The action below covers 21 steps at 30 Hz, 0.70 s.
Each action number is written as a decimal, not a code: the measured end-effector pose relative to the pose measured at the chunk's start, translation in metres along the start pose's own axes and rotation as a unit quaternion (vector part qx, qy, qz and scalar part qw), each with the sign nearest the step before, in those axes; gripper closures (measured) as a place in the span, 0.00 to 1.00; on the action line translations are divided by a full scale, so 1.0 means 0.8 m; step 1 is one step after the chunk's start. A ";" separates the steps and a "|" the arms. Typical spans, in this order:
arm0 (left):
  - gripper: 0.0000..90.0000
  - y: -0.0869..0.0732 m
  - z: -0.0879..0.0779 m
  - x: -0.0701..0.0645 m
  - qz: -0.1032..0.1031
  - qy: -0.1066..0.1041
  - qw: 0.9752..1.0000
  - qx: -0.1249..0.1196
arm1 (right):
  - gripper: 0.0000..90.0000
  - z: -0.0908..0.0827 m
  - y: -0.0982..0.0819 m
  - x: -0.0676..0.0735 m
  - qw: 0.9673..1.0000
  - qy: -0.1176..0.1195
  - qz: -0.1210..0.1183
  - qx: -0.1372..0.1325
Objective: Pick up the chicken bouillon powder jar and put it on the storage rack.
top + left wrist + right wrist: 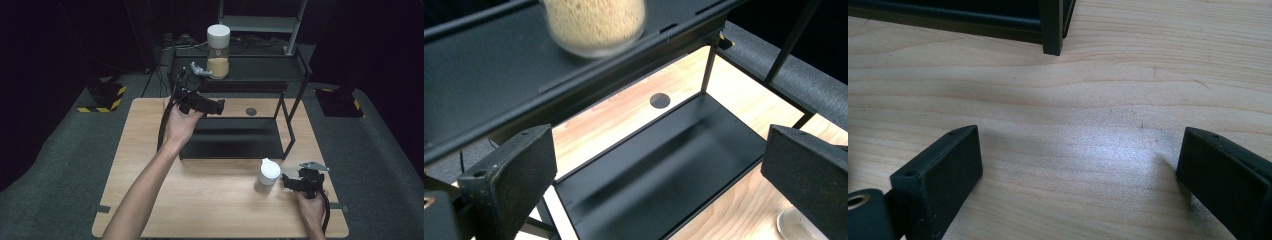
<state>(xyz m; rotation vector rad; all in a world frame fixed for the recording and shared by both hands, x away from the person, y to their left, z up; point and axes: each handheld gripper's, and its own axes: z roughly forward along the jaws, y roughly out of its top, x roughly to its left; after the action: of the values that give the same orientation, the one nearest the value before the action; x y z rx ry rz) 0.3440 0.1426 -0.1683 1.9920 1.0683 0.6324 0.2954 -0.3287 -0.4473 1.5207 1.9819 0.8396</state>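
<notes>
No brand, label or writing can be read on anything here. The tall clear glass jar with a white lid and a tan granular filling (pixel 218 51) stands on the top tier of the black metal two-tier shelf rack (pixel 240 142), near that tier's front edge and toward its left half; in the left gripper view its lower part (pixel 594 24) shows blurred at the top of the frame. The left gripper (pixel 216 106) is held raised just in front of and below the jar, apart from it, its jaws spread wide with nothing between them; past them lies the rack's bare lower tier. The right gripper (pixel 287 182) rests low over the pale wooden table (pixel 200 200) at its front right, jaws likewise spread wide and empty, just beside a small white-capped translucent bottle (pixel 267 175) that stands on the table in front of the rack's right front leg. In the right gripper view bare wood lies between the jaws, with the foot of the rack's leg (pixel 1052 30) ahead. A round dark grommet (pixel 251 111) sits in the tabletop behind the lower tier. Open tabletop spreads across the front left, and the upper tier to the right of the jar is free.
</notes>
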 end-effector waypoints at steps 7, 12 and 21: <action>0.02 -0.018 0.005 -0.001 -0.001 -0.004 1.000 0.000 | 0.04 0.000 0.000 0.000 1.000 0.000 0.000 0.000; 0.02 -0.033 0.011 0.002 -0.007 -0.016 1.000 -0.001 | 0.04 0.000 0.000 0.000 1.000 0.000 0.000 0.000; 0.03 -0.059 0.021 0.002 -0.012 -0.021 1.000 -0.002 | 0.04 0.000 0.000 0.000 1.000 0.000 0.000 0.000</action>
<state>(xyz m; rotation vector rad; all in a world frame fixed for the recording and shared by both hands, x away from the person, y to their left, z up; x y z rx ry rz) 0.3348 0.1536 -0.2162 1.9780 1.0641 0.5763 0.2954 -0.3287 -0.4472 1.5207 1.9821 0.8394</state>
